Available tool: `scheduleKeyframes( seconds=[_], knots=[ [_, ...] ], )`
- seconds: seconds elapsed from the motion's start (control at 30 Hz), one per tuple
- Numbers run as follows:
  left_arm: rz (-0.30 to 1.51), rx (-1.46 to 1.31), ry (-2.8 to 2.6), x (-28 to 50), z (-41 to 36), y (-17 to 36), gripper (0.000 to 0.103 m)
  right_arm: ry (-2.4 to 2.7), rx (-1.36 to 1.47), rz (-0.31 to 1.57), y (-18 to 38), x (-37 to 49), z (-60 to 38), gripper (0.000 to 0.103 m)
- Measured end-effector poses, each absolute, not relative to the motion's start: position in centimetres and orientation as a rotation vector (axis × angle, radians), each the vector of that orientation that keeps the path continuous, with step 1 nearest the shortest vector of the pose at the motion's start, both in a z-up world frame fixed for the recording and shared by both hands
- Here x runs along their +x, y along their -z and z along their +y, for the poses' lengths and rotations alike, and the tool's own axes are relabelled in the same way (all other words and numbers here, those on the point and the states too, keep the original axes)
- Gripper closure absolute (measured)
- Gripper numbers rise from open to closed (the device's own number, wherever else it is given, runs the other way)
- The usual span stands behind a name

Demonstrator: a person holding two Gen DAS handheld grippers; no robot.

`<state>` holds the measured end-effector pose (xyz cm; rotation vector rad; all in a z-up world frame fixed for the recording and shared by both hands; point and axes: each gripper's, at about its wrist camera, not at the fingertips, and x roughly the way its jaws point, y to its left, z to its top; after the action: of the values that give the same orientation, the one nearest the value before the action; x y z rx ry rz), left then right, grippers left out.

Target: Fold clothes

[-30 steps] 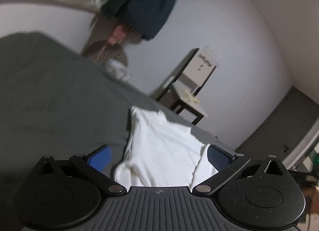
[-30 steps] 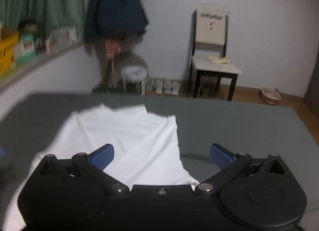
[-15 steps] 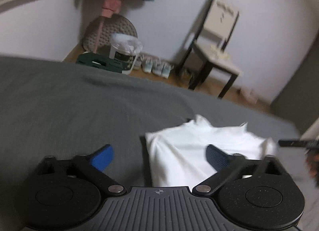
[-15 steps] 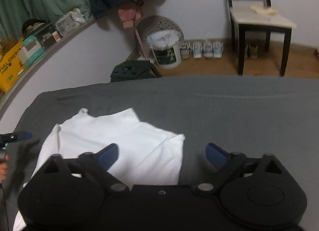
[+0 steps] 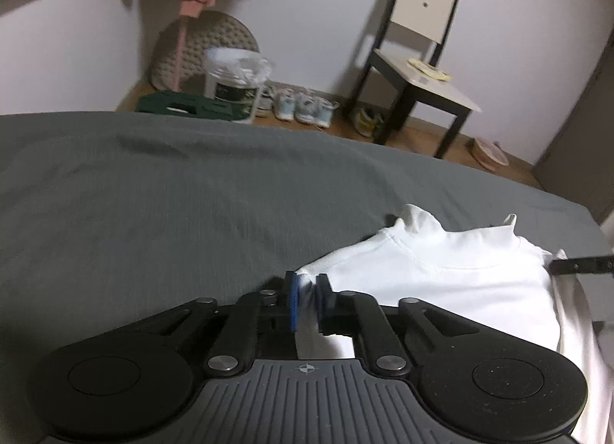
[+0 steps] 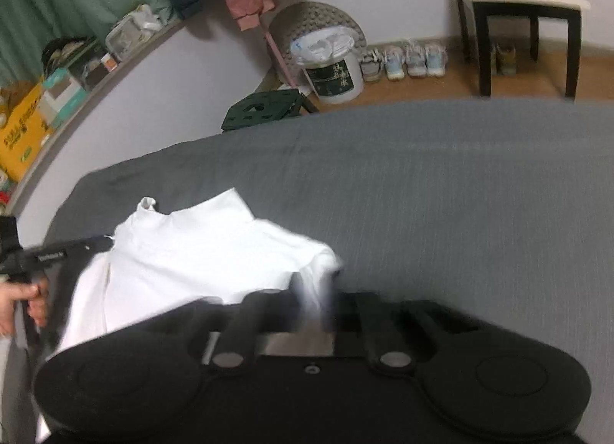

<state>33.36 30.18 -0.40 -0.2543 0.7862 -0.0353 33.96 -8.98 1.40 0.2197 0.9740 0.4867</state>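
On the grey bed point(image 5: 161, 213), left claw point(image 5: 307, 300) closing on white shirt point(image 5: 441, 275) corner; right claw point(image 6: 314, 300), blurred, pinches its opposite corner, closing; only that view shows a hand point(image 6: 19, 302).

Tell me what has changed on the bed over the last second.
Both claws swung apart to opposite corners of the white cotton shirt and their jaws are closing on it: the left claw pinches one corner, the right claw the other, cloth between the pads of each. A second ago both stood wide open over the shirt. The shirt lies as it did on the grey bedcover; the white chair has not moved.
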Motion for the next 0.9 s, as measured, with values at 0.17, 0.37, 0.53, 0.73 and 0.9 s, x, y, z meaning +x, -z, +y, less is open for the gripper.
scheduleKeyframes(
  seconds=[0.17, 0.37, 0.53, 0.73, 0.9],
  knots=[
    [0.686, -0.188, 0.034, 30.0, 29.7, -3.8, 0.097, -0.453, 0.194, 0.841, -4.7, 30.1, -8.6, 0.094],
    [0.516, -0.041, 0.180, 21.5, 28.3, -9.2, 0.097, -0.662, 0.107, 0.727, -9.5, 23.3, -9.4, 0.094],
    [0.462, 0.046, 0.311, 11.2, 27.5, -10.1, 0.097, -0.868, 0.048, 0.731, -10.6, 14.9, -11.4, 0.094],
    [0.600, 0.130, 0.392, 1.7, 24.8, -6.5, 0.097, -0.969, 0.020, 0.868, -6.8, 7.0, -13.8, 0.094],
    [0.679, 0.204, 0.330, -0.6, 23.1, -4.7, 0.096, -0.944, -0.073, 0.941, -3.8, 4.4, -12.7, 0.071]
  ],
)
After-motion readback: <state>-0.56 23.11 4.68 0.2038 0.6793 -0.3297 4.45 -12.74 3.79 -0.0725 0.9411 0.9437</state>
